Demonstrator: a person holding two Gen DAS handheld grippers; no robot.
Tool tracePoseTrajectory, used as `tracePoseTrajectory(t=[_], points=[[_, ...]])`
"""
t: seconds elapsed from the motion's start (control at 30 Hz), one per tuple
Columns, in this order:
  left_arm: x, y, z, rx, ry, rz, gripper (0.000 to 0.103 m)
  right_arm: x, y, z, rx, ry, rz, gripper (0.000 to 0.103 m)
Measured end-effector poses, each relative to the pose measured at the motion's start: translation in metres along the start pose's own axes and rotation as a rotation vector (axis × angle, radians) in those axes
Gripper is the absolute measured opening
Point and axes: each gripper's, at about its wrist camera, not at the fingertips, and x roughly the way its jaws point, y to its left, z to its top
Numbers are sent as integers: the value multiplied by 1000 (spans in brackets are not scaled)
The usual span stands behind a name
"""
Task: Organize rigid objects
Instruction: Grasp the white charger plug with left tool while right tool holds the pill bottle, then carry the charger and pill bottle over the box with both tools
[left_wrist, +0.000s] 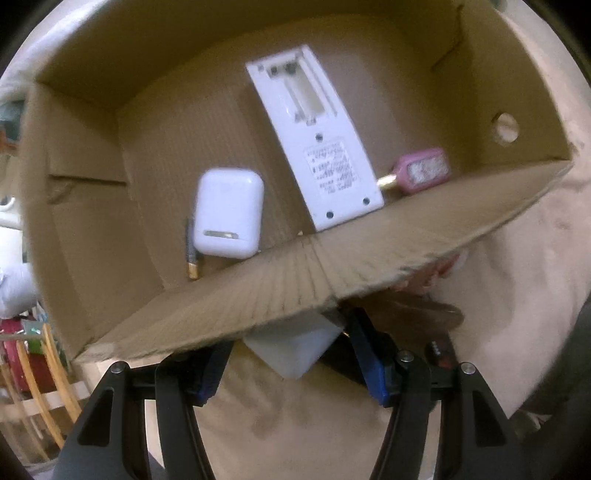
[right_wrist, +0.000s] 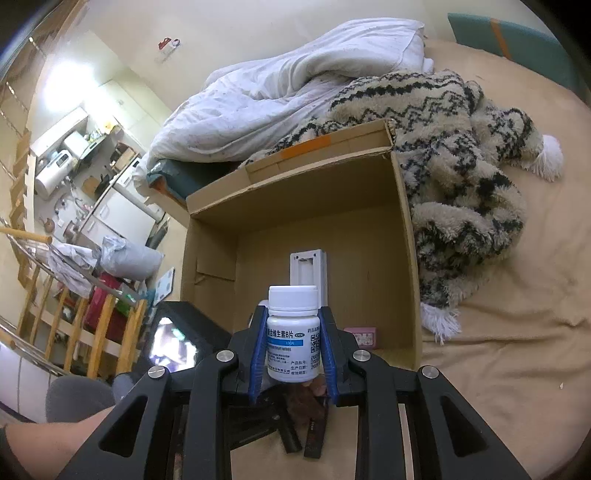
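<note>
Though upright, bottle (right_wrist: 292, 332) between right claw (right_wrist: 293, 363) pads.

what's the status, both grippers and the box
Right gripper shut on pill bottle. Left gripper on a white block. Box wall ahead.

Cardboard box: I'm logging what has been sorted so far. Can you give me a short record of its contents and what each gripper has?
container: cardboard box, open, on the bed
inside: white earbud case; white remote, back up, battery cover off; pink bottle; battery
right gripper: shut on white pill bottle
left gripper: around a white object, contact unclear
</note>
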Motion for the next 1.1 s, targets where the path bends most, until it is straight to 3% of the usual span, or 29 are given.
tracePoseTrajectory(t=[0.13, 0.27, 0.53, 0.77, 0.93, 1.1], points=[[3, 12, 6, -33, -6, -52, 46, 2, 1, -1, -10, 9, -2, 28], [0, 21, 5, -53, -13, -35, 41, 6, 0, 0, -10, 22, -6, 28], [-10, 41, -7, -143, -3, -16, 40, 9, 1, -2, -28, 36, -34, 28], [-20, 66, -29, -208, -8, 67, 39, 7, 2, -4, -35, 28, -58, 28], [-40, 111, -49, -348, -53, 88, 39, 7, 1, -4, -34, 25, -77, 28], [-69, 120, -84, -437, -135, 134, 39, 6, 0, -2, -40, 18, -99, 28]])
